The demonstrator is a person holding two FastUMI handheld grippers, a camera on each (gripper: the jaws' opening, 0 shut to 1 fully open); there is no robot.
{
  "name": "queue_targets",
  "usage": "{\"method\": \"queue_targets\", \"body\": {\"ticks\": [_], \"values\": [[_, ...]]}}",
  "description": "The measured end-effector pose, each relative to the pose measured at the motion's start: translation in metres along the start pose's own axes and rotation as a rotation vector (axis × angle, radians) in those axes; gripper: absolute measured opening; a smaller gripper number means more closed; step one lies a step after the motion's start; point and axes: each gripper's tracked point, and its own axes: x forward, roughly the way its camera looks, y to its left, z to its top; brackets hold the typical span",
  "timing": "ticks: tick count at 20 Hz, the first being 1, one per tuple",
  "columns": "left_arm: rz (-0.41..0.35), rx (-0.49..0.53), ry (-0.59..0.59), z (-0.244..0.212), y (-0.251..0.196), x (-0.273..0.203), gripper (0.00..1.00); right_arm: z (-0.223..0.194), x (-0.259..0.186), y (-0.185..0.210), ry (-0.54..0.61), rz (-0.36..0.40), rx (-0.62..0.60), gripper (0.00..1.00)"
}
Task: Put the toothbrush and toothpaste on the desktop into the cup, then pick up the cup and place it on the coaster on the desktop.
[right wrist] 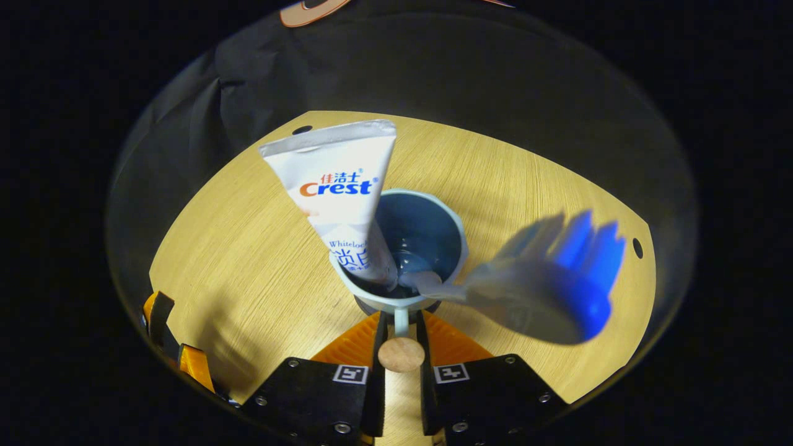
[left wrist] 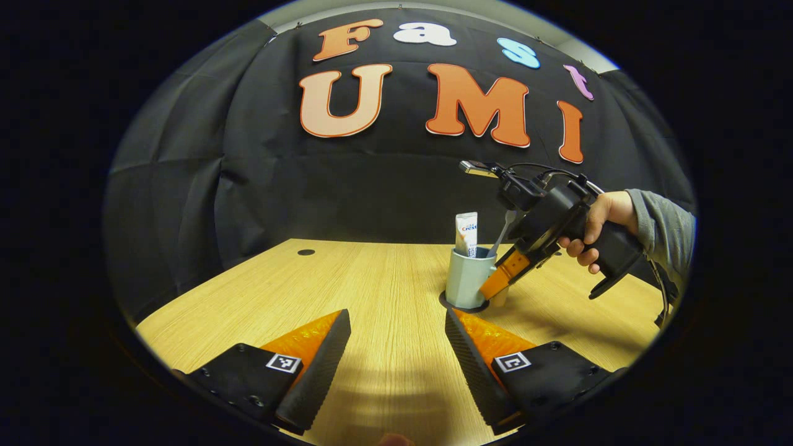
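- The right tool (right wrist: 399, 337) has its fingers pressed in on the cup's handle (right wrist: 401, 322), one on each side; the handle gives a narrow, firm place to pinch, so the cup can be carried without tipping its load.
- From the left gripper view the right tool (left wrist: 495, 286) reaches down at a slant to the cup's near side, a hand (left wrist: 595, 232) round its grip, which keeps the fingers low at the handle and clear of what stands in the cup.
- The cup (left wrist: 468, 277) stands upright on the dark coaster (left wrist: 447, 302), whose rim shows round its foot; the placing looks done or nearly so, though whether the cup's full weight rests there cannot be told.
- The toothpaste (right wrist: 337, 186) stands cap down in the cup, leaning on the rim; the toothbrush (right wrist: 545, 285) leans the other way, head up, so both stay put.
- The left tool (left wrist: 396, 337) hovers low over the bare tabletop (left wrist: 372, 279), fingers spread and holding nothing, well apart from the cup, likely out of the way.
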Motion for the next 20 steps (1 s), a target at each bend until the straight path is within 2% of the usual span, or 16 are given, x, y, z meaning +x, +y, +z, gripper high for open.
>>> {"method": "queue_targets", "body": {"ticks": [3,5,6,7,9,10,11,12,13,15,16,17,20], "values": [[-0.009,0.006,0.006,-0.001,-0.006,0.002,0.97,0.009,-0.013,0.005,-0.071,0.053,0.021,0.34],[-0.02,0.012,-0.005,0.004,-0.013,0.003,0.98,0.016,-0.026,0.006,-0.13,0.086,0.035,0.33],[-0.026,0.019,-0.012,0.009,-0.017,0.004,0.97,0.016,-0.031,0.008,-0.16,0.103,0.036,0.42],[-0.03,0.028,-0.02,0.012,-0.021,0.004,0.97,0.017,-0.037,0.009,-0.181,0.121,0.029,0.42],[-0.04,0.046,-0.04,0.023,-0.028,0.004,0.97,0.015,-0.048,0.005,-0.213,0.119,0.003,0.59],[-0.041,0.054,-0.051,0.028,-0.031,0.005,0.97,0.014,-0.054,0.004,-0.239,0.122,-0.004,0.62],[-0.044,0.059,-0.06,0.032,-0.034,0.004,0.97,0.015,-0.061,0.004,-0.269,0.131,-0.003,0.6],[-0.047,0.064,-0.067,0.037,-0.038,0.005,0.97,0.015,-0.067,0.004,-0.302,0.141,0.003,0.75],[-0.05,0.068,-0.074,0.04,-0.041,0.006,0.97,0.015,-0.072,0.003,-0.335,0.145,0.007,0.72],[-0.057,0.075,-0.093,0.05,-0.047,0.006,0.97,0.014,-0.088,-0.002,-0.406,0.144,-0.008,0.77],[-0.06,0.078,-0.103,0.056,-0.052,0.006,0.97,0.014,-0.096,-0.004,-0.442,0.144,-0.021,0.71],[-0.061,0.08,-0.115,0.061,-0.054,0.006,0.97,0.013,-0.104,-0.009,-0.469,0.133,-0.029,0.79],[-0.073,0.084,-0.144,0.075,-0.066,0.007,0.97,0.009,-0.125,-0.021,-0.563,0.098,-0.03,0.82]]}}
